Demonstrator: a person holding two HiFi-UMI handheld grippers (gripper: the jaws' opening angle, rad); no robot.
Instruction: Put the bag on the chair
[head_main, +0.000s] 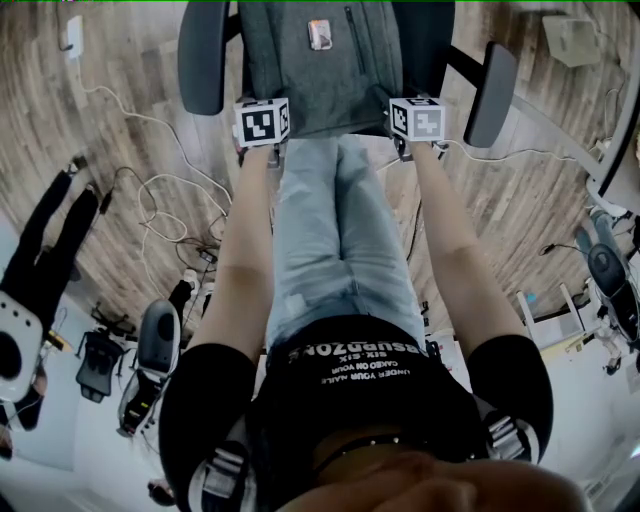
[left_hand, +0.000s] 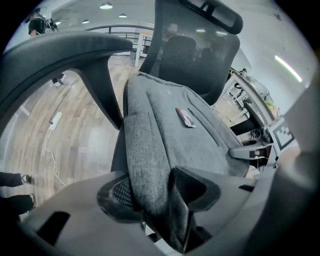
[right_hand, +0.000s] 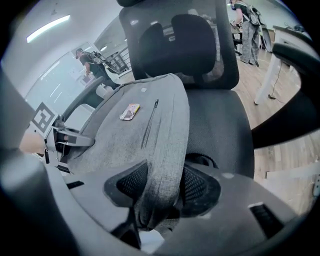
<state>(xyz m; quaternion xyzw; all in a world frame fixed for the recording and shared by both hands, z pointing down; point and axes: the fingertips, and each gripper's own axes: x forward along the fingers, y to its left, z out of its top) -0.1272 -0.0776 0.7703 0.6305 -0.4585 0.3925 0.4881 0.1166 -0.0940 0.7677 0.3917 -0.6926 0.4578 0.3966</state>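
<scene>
Head view: bag lying on chair seat, long axis running straight away toward backrest. Left gripper and right gripper side by side, neither nearer; jaws of each pinching bag's near edge. Next, likely: release, pull straight back.

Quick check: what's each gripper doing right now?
Left gripper: closed on the near edge of the grey backpack, which lies on the office chair.
Right gripper: closed on the same backpack's edge.
</scene>
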